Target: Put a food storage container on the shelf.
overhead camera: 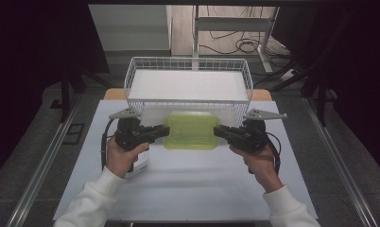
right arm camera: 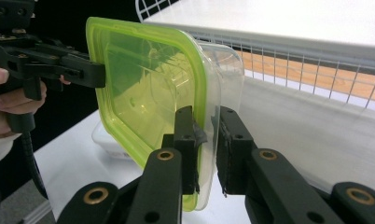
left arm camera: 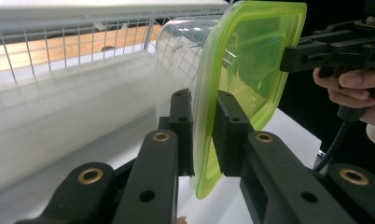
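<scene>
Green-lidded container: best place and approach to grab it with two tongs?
Grip the container by its thin rim, at the two short ends, one tong from each side. The lid overhangs the clear tub as a flat lip, narrow enough to fit between the jaws. That is the hold now: the left tongs and right tongs each pinch the lip, with the container between them in front of the wire basket.

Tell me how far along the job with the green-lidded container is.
Done: the green lid sits on the clear container, and both are lifted off the table. In hand: the left gripper and right gripper clamp opposite edges. Left: probably setting it into the wire basket, judging by its position.
</scene>
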The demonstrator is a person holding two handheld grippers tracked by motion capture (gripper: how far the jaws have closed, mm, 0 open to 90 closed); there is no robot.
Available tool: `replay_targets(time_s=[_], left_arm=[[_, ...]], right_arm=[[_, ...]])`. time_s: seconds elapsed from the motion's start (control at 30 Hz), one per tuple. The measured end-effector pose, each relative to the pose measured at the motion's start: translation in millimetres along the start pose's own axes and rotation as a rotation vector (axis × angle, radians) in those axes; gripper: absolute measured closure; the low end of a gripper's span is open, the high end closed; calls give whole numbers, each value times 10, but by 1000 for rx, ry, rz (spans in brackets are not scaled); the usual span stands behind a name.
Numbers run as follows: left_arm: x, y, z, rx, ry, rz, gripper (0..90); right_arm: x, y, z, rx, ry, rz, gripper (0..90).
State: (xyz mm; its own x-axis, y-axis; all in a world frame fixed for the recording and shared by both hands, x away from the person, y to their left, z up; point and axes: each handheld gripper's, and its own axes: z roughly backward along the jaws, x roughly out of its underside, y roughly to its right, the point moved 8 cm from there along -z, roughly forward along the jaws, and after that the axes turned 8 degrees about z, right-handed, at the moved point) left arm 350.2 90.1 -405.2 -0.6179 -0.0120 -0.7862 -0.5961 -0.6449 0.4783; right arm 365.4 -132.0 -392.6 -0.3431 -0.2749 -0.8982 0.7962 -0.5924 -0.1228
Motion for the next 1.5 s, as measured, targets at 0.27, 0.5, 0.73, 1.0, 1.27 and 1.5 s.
replay_targets(time_s=[0.27,0.5,0.73,1.0,1.27,1.5], left_arm=[[-305,-112,-54,-9,-26,5,794],[-442,-198,-102,-27,-43,6,796],[-529,-226,-120,-21,-48,0,796],[-691,-248,-144,-17,-43,13,796],[-925,-344,-182,-37,-46,25,797],[-1075,-472,-233,-41,-40,42,798]], right_arm=[[-234,191,-109,2,-17,-13,787],[-361,302,-199,13,-25,-15,788],[-422,353,-216,17,-27,-21,788],[-559,434,-221,7,-27,-38,788],[-753,569,-309,11,-36,-50,789],[-909,708,-431,8,-58,-59,790]])
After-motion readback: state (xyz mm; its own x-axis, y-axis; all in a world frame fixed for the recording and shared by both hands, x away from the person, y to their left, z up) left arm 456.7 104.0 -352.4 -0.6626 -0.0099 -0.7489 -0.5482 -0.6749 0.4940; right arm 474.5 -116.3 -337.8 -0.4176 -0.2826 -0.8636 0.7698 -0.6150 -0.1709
